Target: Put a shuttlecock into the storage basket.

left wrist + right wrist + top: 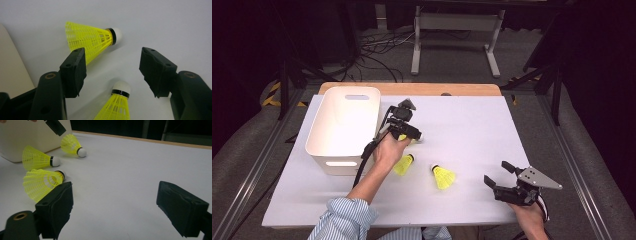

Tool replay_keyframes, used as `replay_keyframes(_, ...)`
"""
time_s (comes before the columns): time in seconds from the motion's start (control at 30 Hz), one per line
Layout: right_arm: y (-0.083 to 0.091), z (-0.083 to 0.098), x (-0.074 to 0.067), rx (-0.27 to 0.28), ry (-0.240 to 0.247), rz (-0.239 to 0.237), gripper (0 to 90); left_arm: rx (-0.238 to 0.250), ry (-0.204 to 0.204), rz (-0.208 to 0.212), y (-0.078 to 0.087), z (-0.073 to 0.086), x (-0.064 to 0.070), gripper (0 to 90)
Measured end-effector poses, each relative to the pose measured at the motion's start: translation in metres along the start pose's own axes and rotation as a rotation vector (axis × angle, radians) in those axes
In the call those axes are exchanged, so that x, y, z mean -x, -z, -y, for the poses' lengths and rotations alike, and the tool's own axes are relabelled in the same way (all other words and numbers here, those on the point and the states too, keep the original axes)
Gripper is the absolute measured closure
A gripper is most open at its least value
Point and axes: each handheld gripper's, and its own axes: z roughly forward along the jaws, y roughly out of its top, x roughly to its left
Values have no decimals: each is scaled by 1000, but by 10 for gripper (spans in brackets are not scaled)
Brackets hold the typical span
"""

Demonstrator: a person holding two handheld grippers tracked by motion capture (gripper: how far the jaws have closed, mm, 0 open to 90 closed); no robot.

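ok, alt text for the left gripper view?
The left gripper hangs open above a white table, jaws apart with nothing between them. One yellow shuttlecock lies beyond the jaws, a second shuttlecock nearer the camera; a cream bin edges in.

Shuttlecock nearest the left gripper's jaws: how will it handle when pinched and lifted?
The shuttlecock lies on its side; its open yellow mesh skirt probably flexes under the pads, so pinch gently. It looks very light. With a round white cork tip, it may roll in an arc if the open left gripper nudges it.
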Motion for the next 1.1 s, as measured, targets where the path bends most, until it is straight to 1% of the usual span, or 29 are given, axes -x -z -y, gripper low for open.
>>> replay_keyframes(0.13, 0, 0, 0, 0, 0, -1, 145, -4, 7, -1, -2, -1, -1, 382)
replay_keyframes(0.23, 0, 0, 0, -2, -1, -1, 145, -18, 22, -8, -7, -3, -5, 376)
replay_keyframes(0.4, 0, 0, 0, -5, -4, -2, 145, -22, 29, -21, -11, -5, -6, 377)
replay_keyframes(0.43, 0, 0, 0, -4, -4, -3, 145, -26, 35, -20, -13, -5, -6, 377)
replay_keyframes(0.53, 0, 0, 0, -5, -5, -4, 145, -27, 32, -21, -15, -5, -7, 371)
replay_keyframes(0.67, -1, 0, 1, -10, -6, -5, 143, -27, 40, -26, -17, -6, -9, 361)
replay_keyframes(1.0, -2, 1, 0, -13, -5, -8, 143, -27, 52, -20, -21, -7, -12, 362)
replay_keyframes(1.1, -2, 1, 1, -15, -6, -10, 143, -37, 47, -23, -23, -7, -12, 363)
